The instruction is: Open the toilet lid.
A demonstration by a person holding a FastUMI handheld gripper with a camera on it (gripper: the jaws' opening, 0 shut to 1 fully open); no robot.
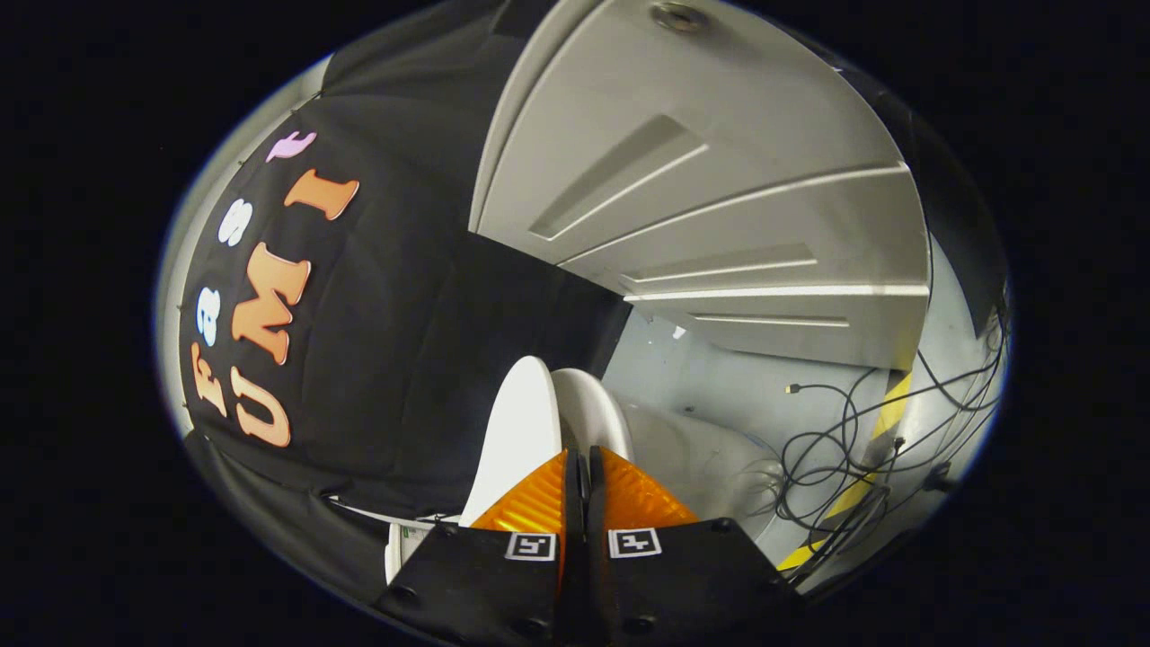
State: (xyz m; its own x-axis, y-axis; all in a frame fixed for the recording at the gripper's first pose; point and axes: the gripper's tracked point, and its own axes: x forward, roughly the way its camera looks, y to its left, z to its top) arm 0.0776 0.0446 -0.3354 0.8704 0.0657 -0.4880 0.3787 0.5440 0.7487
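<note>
Item: my tongs (579, 467), fingers pressed together, nothing pinched. Toilet lid (521, 431) stands edge-on just ahead, slightly left, long axis upright.

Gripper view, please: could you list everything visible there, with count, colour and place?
toilet lid: one, white, raised on edge just ahead of the tongs, against the black cloth.
toilet seat: one, white, right beside the lid, beyond the fingertips.
toilet bowl: one, pale white, past the seat.
door: one, grey panelled, beyond the toilet.
black cloth: one, black booth wall beside the lid.
cables: several, black, tangled on the floor past the bowl.
hazard tape: one strip, yellow and black, on the floor under the cables.
tongs: one pair, orange fingers on black mounts, tips together, nothing visibly between them.
</note>
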